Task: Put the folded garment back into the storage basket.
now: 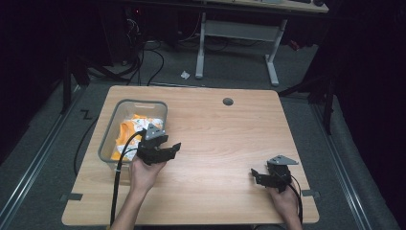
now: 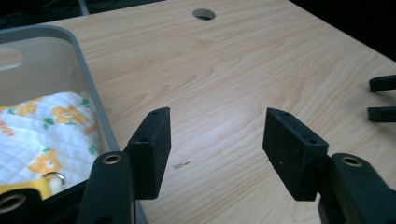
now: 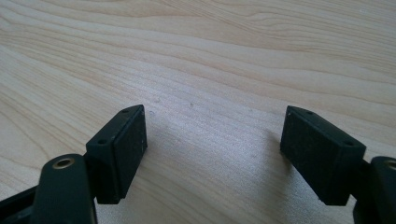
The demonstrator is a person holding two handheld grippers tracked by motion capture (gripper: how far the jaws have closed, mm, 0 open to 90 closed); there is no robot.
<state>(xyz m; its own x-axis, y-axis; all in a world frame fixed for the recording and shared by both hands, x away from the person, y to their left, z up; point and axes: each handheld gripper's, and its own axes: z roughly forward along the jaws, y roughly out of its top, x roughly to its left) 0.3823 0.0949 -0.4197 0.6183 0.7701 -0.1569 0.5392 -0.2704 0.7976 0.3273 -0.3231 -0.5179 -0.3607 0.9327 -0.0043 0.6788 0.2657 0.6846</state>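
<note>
A clear grey-rimmed bin (image 1: 109, 139) stands at the table's left side and holds a white cloth with orange bears (image 1: 139, 125). My left gripper (image 1: 171, 149) hovers just right of the bin, open, with nothing between its jaws. In the left gripper view, this gripper (image 2: 218, 113) points across bare wood, with the bin wall (image 2: 91, 88) and the cloth (image 2: 51, 126) at its left. My right gripper (image 1: 254, 174) rests near the table's front right, open and empty. In its own view it (image 3: 215, 111) faces bare tabletop. Its jaw tips (image 2: 382, 98) also show at the right edge of the left gripper view.
The wooden table (image 1: 215, 139) has a round cable hole (image 1: 228, 101) near its far edge, also seen from the left gripper (image 2: 204, 14). Behind the table stand the white legs of another desk (image 1: 200, 48), with cables on the floor (image 1: 148, 62).
</note>
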